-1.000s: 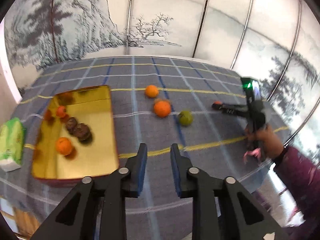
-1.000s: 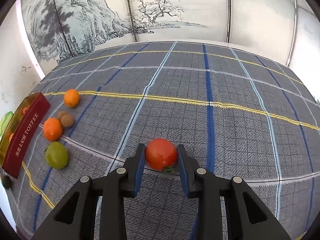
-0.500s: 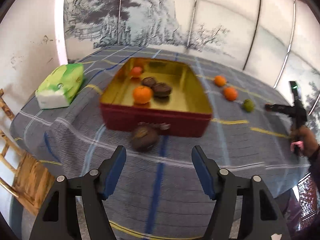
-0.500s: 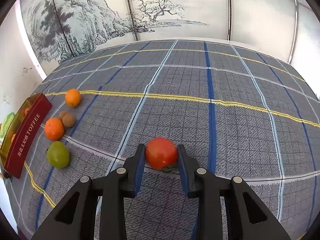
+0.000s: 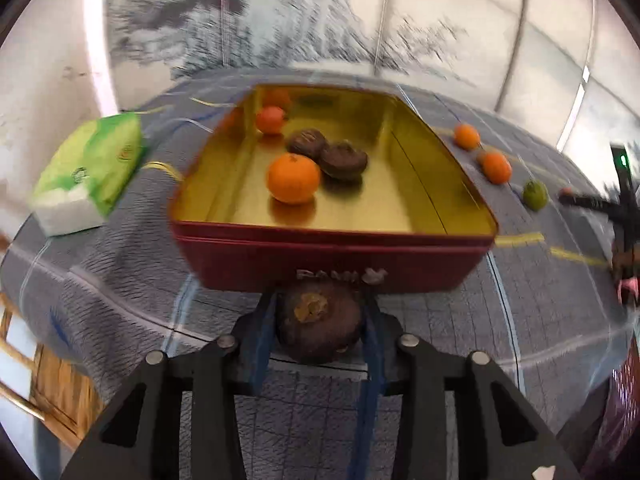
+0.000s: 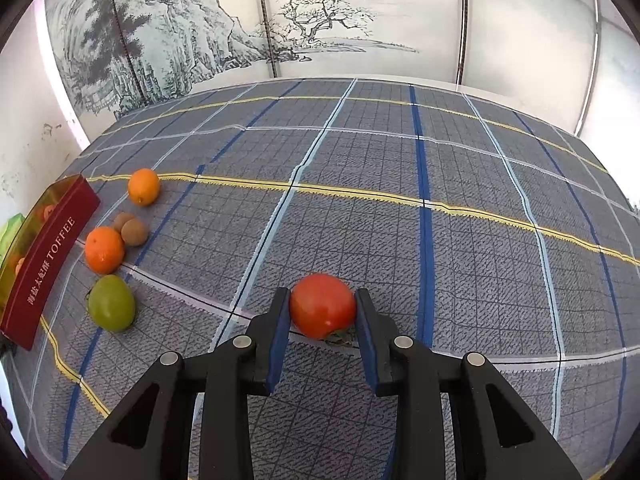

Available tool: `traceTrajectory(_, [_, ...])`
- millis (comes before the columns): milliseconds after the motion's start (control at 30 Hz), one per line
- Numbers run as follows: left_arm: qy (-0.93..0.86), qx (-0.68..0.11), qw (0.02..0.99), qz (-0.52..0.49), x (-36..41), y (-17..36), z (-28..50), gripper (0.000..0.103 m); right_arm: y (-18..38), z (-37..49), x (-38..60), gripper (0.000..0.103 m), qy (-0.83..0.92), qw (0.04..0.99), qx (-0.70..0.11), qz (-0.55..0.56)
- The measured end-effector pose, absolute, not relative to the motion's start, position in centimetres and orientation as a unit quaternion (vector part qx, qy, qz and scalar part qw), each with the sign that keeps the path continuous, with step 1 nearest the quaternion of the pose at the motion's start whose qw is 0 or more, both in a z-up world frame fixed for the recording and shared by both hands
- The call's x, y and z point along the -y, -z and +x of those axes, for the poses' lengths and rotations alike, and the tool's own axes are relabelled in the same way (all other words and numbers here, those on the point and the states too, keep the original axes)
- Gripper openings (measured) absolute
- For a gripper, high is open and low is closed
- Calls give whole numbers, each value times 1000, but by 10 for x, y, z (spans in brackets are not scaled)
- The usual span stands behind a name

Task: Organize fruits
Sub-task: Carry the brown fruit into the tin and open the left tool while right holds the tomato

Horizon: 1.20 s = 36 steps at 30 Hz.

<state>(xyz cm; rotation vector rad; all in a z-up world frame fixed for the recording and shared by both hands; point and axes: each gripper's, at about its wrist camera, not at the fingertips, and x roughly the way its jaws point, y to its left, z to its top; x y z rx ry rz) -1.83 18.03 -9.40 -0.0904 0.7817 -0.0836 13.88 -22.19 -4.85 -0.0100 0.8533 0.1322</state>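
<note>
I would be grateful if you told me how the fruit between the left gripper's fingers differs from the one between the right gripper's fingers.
The dark fruit is brown, dull and rough; the tomato is red, smooth and glossy. The dark fruit sits just before the red tin; the tomato lies on open tablecloth, far from it. Both are round, each between a gripper's blue fingers; the left gripper's are closing.

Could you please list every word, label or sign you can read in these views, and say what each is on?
"TOFFEE": white letters on the red tin's side wall, right wrist view.
Chinese characters beside it on that wall: too small to read reliably.
Raised lettering on the tin's near wall, left wrist view: blurred.
Logos on the green tissue pack: unreadable.
</note>
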Motion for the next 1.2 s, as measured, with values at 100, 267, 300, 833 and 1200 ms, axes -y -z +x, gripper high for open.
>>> traceTrajectory(100, [54,-366,926,-71,-181,84,-32,35,49,139,221,33,-64,908,-414,-5])
traceTrajectory(267, [64,-338,935,-88,-177,48,-61,35,49,139,222,33,-64,908,-413,-5])
traceTrajectory(300, [68,-332,936,-90,-176,38,-65,35,49,139,222,33,-64,908,-413,-4])
traceTrajectory(833, [66,-303,951,-9,-164,-5,-22,35,50,140,225,33,-70,908,-413,7])
traceTrajectory(1200, [31,-350,936,-11,-193,36,25,35,50,140,225,33,-69,908,-413,5])
